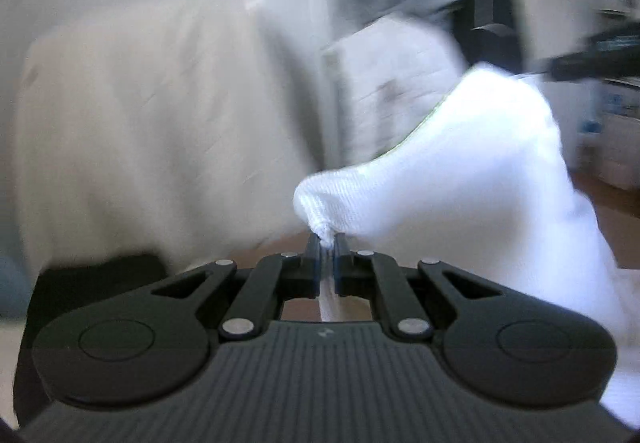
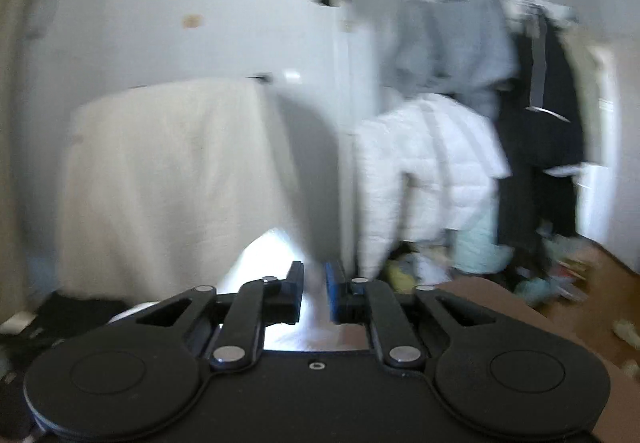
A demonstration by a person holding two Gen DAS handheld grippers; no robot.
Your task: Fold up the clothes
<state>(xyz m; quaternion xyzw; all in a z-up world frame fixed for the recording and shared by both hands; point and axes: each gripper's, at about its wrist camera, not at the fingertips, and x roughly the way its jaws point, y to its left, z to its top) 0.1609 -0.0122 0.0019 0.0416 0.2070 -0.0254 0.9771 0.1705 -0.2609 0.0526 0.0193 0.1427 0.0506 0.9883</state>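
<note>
Left tongs point(image 1: 327, 239) pinch a white sock point(image 1: 460, 163), seen only in the left view; right tongs point(image 2: 314, 275) stand partly apart, pads pressing nothing, white cloth point(image 2: 264, 251) blurred behind.

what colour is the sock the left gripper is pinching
White, with a thin green edge along its upper side. The sock shows best in the left wrist view, pinched by the left gripper.

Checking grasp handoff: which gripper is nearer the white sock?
Left. The left gripper is shut on a pinch of the white sock; the right gripper is open, no pad pressing on cloth.
</note>
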